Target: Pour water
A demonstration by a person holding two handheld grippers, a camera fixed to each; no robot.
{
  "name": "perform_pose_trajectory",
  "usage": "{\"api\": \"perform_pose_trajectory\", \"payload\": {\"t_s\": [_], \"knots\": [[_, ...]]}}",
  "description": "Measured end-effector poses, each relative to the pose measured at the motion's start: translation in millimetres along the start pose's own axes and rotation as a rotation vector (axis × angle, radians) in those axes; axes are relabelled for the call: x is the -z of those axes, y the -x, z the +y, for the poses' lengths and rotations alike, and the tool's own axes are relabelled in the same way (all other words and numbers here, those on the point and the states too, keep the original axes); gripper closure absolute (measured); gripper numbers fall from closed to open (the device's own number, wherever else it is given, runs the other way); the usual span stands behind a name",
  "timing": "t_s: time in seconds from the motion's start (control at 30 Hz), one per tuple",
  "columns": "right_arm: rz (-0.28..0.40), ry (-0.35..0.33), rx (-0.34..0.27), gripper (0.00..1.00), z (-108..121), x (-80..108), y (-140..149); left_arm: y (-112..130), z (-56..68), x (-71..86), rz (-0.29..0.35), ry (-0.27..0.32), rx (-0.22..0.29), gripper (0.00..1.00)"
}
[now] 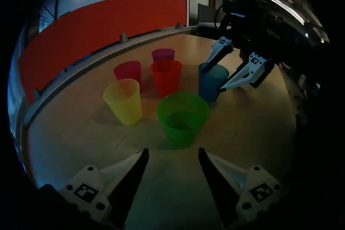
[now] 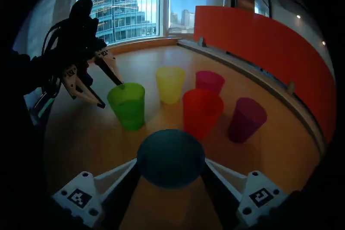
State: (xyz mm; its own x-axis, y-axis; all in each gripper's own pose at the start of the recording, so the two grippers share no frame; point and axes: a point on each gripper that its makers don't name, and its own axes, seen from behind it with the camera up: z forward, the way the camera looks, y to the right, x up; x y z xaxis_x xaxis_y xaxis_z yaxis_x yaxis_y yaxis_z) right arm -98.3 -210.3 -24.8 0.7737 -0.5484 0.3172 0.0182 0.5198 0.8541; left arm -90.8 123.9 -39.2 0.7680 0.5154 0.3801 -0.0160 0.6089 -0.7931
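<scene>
Blue cup [image 2: 170, 156], one of six, gripped by right tongs [image 2: 171, 162]; left tongs [image 1: 173, 150] open.

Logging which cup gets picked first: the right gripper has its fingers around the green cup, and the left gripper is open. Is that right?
One thing is off: the right gripper has its fingers around the blue cup, not the green cup, which stands farther off; the right gripper view shows it. The left gripper is open, as you said.

The two views face each other closely across the shared cups [image 1: 166, 77].
</scene>
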Motion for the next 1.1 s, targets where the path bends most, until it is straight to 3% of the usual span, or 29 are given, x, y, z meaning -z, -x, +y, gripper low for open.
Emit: {"api": "perform_pose_trajectory", "payload": {"t_s": [0.2, 0.6, 1.1], "knots": [[-0.006, 0.0, -0.009, 0.0, -1, 2.3, 2, -1, 1.2, 3.1, 0.004, -0.005, 0.011, 0.15], [-0.003, 0.03, -0.017, 0.0, -1, 19.1, 12, -9, -2.0, 14.2, 0.034, -0.047, 0.024, 0.15], [0.054, 0.119, -0.056, 0.0, 1, 57.7, 20, -22, -11.1, 43.1, 0.135, -0.139, 0.093, 0.15]]}}
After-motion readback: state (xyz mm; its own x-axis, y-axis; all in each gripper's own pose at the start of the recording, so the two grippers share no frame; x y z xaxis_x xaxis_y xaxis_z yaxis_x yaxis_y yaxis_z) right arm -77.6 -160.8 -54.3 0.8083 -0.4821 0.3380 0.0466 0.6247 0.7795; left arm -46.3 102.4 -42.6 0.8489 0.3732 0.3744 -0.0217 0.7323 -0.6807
